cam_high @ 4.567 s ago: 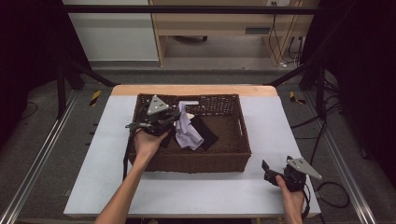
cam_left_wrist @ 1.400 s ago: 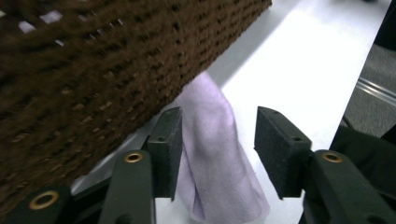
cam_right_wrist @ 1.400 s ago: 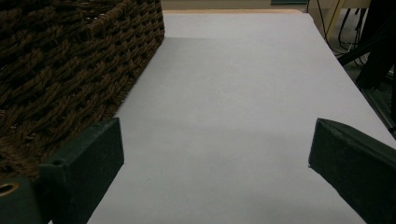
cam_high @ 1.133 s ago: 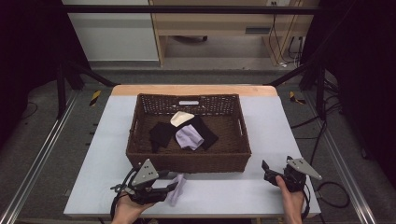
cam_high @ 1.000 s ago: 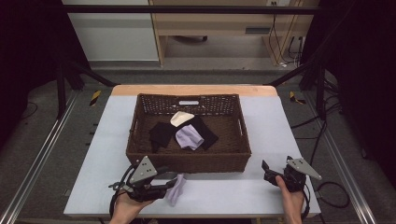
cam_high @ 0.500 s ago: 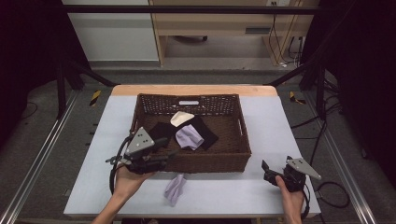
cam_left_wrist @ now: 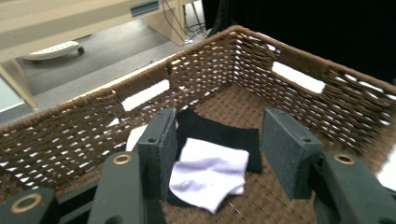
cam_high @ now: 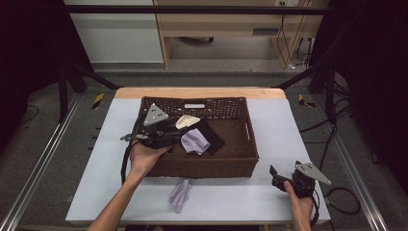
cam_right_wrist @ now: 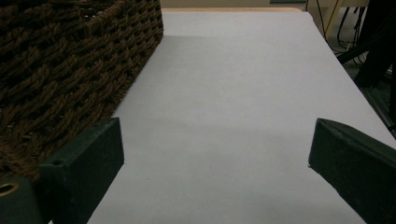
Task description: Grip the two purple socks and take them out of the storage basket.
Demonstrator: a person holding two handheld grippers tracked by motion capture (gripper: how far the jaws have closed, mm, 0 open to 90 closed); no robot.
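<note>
1. Nowhere on the cloths, the basket or the claws is there any writing or brand mark that can be read.
2. Left claw (cam_high: 174,138) hovers over the left part of the brown wicker basket (cam_high: 240,161), jaws apart with nothing between them; in the left gripper view its pads (cam_left_wrist: 289,156) frame the cloths lying below without touching them.
3. Lavender cloth in the basket (cam_high: 195,141) is a small, soft, loosely folded square, pale and matte; in the left gripper view (cam_left_wrist: 210,177) it looks nearly white.
4. It lies on top of a black cloth (cam_high: 211,136), which spreads flat on the basket floor and shows at its edges.
5. Cream cloth (cam_high: 186,121) sits just behind the lavender one, near the basket's far wall and close to the left claw.
6. Second lavender cloth (cam_high: 180,195) lies crumpled on the white surface (cam_high: 231,202), in front of the basket's near wall and apart from it.
7. Right claw (cam_high: 275,177) rests near the surface's front right corner, held by the person's right hand (cam_high: 297,199); the right gripper view shows its jaws wide apart and empty, the basket's side at the left.
</note>
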